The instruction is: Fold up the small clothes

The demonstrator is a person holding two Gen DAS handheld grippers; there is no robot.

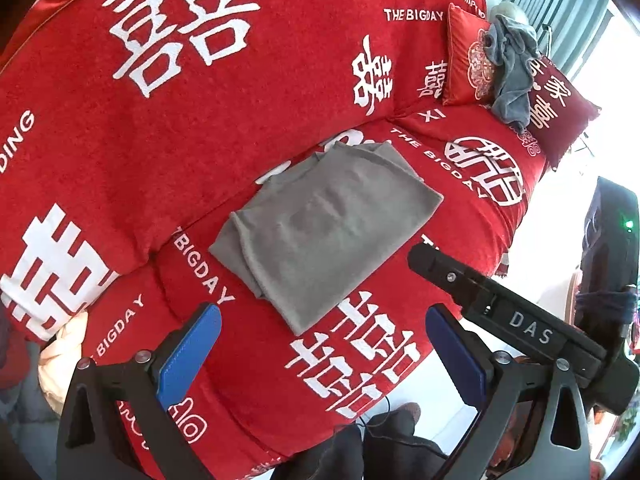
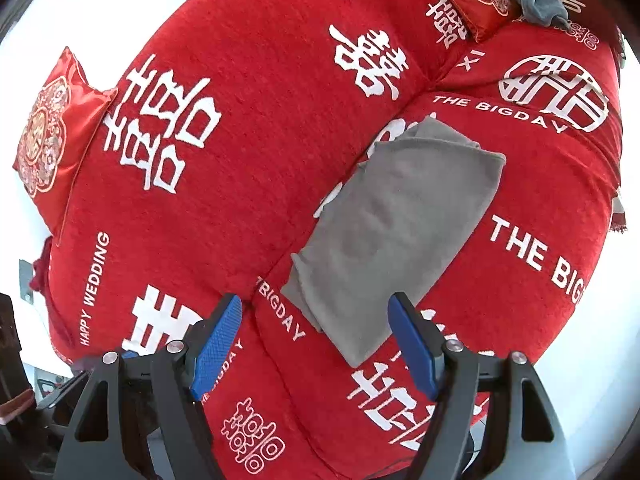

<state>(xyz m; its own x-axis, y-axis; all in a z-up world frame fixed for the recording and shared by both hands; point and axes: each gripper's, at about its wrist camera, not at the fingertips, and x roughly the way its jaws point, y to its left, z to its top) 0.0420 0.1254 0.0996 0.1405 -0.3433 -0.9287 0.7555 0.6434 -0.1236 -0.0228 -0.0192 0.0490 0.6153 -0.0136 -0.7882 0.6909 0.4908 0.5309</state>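
Grey fleece garment [image 1: 326,224], folded into a flat oblong, lying on the seat of the red sofa cover printed with white characters [image 1: 132,92], back end nearly touching the crease under the backrest, near end reaching toward the front edge. Long axis running diagonally in both views: lower-left to upper-right from the left wrist, steeper from the right wrist. Rounded, layered hems pointing toward the backrest; 1 doubled edge showing along the left side.

Left gripper [image 1: 320,354] hanging above the near corner, blue pads spread wide, gripping nothing. Right gripper [image 2: 316,340] likewise standing wide and empty, near end of the cloth showing between its fingers but apart from them.

Risks, as a judgement: soft fleece possibly springing open at the loose upper layers if pinched by 1 corner only; stacked layers sliding apart on a lift; cloth dragging on the textured cover and skewing the fold. A second crumpled blue-grey garment [image 1: 510,60] waiting on the 2 red cushions [image 1: 464,60], well apart.
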